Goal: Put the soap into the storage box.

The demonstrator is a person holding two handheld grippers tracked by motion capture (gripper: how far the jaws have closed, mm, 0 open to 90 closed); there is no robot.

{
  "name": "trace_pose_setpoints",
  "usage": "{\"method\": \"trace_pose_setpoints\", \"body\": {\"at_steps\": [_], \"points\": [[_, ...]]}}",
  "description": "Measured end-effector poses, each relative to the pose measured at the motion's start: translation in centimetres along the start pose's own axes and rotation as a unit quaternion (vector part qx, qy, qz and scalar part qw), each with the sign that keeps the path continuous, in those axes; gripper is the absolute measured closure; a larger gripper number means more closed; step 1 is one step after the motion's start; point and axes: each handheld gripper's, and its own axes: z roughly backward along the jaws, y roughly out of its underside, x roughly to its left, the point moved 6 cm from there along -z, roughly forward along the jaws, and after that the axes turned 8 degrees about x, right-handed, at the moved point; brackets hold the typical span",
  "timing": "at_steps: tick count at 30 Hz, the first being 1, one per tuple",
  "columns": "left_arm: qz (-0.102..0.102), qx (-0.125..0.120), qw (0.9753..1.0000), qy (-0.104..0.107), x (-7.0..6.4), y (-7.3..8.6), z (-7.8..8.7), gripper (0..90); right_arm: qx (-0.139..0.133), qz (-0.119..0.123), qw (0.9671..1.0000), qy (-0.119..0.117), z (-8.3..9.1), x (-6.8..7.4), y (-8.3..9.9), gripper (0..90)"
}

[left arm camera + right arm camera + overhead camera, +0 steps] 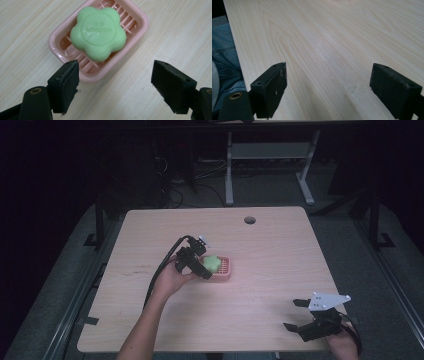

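Left claw (113,77) spread wide, holding nothing, poised over a green flower-shaped soap (98,32) in its pink dish (142,18); its view reveals embossed lettering. Right claw (328,90) gapes empty above bare bench (332,37).

Dim surroundings, lit tabletop, soft focus.
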Motion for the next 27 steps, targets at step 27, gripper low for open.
{"method": "trace_pose_setpoints", "body": {"at_steps": [27], "points": [[-0.007,-0.013,0.9999,0.003,-0.6,3.5,0.2,22.2,0.006,-0.002,1.0,0.004,-0.2,-0.2,0.2,13.8]]}}
